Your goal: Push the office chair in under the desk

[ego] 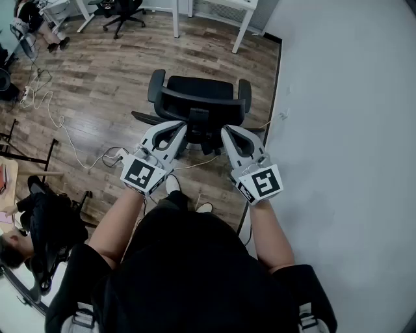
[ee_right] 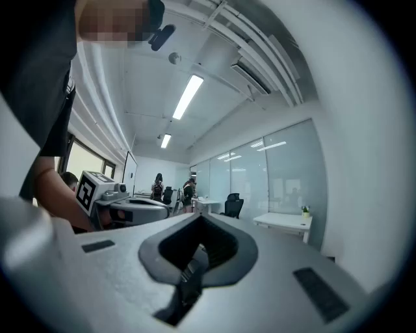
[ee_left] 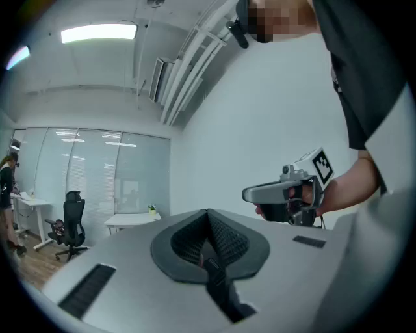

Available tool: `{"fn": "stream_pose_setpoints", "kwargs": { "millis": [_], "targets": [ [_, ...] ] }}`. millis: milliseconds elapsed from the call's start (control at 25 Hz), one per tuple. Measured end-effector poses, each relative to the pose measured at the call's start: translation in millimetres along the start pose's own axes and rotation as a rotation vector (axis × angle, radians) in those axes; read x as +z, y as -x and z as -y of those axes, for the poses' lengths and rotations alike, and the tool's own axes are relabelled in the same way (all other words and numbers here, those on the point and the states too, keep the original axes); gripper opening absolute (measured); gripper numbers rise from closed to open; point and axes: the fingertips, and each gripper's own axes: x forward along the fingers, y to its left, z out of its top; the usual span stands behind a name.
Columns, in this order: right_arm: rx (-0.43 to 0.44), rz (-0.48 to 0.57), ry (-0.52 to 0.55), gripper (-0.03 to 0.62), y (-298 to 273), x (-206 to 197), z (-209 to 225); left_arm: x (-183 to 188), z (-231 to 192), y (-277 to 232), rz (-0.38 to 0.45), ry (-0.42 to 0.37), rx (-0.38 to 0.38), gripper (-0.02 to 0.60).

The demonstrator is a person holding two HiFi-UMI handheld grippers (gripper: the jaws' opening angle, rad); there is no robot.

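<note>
In the head view a black office chair (ego: 198, 97) stands on the wooden floor straight ahead of me, its backrest on my side. My left gripper (ego: 178, 127) and right gripper (ego: 227, 131) are both shut and empty, held side by side with their tips at the near edge of the backrest; whether they touch it I cannot tell. Both gripper views point up at the room. The left gripper view shows its own closed jaws and the right gripper (ee_left: 250, 193) beside them. A white desk (ego: 242, 5) shows only partly at the far edge.
A broad white surface (ego: 344, 130) with a dark lower edge fills the right side; wall or desk, I cannot tell. White cables (ego: 62, 123) trail over the floor at left. A second black chair (ego: 123, 10) stands far left. A black bag (ego: 55, 227) and a person (ego: 13, 250) are at my near left.
</note>
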Motion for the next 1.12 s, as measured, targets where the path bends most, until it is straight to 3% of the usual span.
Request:
{"fn": "stream_pose_setpoints", "kwargs": {
  "millis": [400, 560, 800, 1120],
  "targets": [
    [-0.013, -0.024, -0.039, 0.002, -4, -15, 13, -15, -17, 1, -0.033, -0.036, 0.030, -0.006],
    [0.028, -0.095, -0.078, 0.005, -9, -32, 20, -27, -32, 2, -0.078, -0.090, 0.047, -0.002],
    [0.030, -0.153, -0.082, 0.009, -11, -48, 31, -41, -49, 5, -0.120, -0.075, 0.067, 0.020],
    [0.070, -0.291, -0.073, 0.060, -18, -84, 45, -73, -57, -3, -0.239, -0.066, -0.021, 0.091]
  ]
}}
